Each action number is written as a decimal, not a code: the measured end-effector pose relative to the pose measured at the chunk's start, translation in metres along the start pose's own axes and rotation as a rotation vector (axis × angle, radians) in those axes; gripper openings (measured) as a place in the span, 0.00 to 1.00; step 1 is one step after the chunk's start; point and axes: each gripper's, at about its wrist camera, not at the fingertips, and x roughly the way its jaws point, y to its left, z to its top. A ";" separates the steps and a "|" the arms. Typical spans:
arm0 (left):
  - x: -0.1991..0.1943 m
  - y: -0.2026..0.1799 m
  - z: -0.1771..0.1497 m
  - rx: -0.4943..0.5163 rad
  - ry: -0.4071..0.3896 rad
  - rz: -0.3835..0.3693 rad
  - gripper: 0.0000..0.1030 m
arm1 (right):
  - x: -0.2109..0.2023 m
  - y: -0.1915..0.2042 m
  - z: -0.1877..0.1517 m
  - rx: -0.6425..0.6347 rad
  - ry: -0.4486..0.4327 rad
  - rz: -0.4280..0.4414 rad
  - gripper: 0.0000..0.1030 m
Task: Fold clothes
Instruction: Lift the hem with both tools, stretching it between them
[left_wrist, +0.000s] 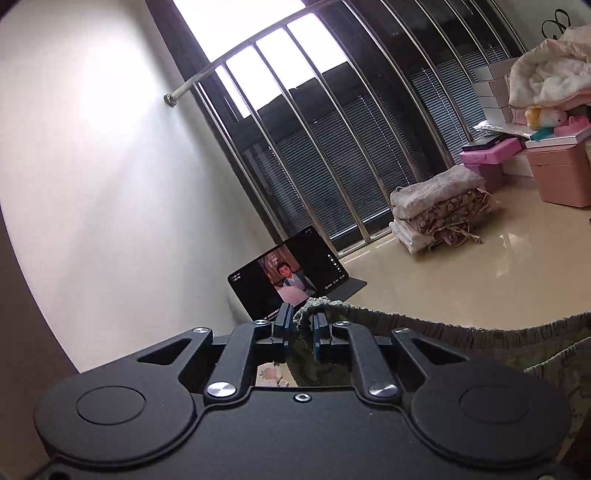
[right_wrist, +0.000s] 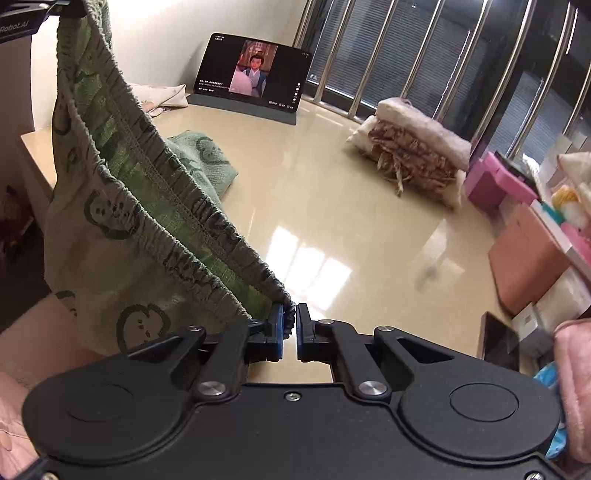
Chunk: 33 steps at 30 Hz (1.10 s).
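Observation:
A pair of green shorts with an apple print and a gathered elastic waistband (right_wrist: 122, 206) hangs stretched between my two grippers above the beige table (right_wrist: 332, 229). My right gripper (right_wrist: 290, 319) is shut on one end of the waistband. My left gripper (left_wrist: 301, 325) is shut on the other end, and the waistband (left_wrist: 461, 326) runs off to the right in its view. The left gripper's body shows at the top left of the right wrist view (right_wrist: 22, 22). The lower part of the shorts (right_wrist: 207, 158) rests on the table.
A tablet (right_wrist: 255, 72) playing video stands at the back by the wall. A stack of folded clothes (right_wrist: 413, 151) lies near the window bars (left_wrist: 314, 147). Pink boxes (right_wrist: 524, 236) and toys crowd the right side. A phone (right_wrist: 498, 343) lies at the near right edge.

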 end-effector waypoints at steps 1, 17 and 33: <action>-0.003 0.002 -0.001 -0.004 0.003 0.002 0.11 | 0.001 0.000 -0.002 0.005 0.008 0.009 0.07; -0.011 0.007 -0.004 -0.008 0.012 0.003 0.11 | 0.016 0.016 -0.007 -0.060 0.051 0.055 0.26; 0.145 0.059 0.051 -0.074 0.260 -0.275 0.08 | 0.028 -0.087 0.092 0.114 0.001 0.032 0.04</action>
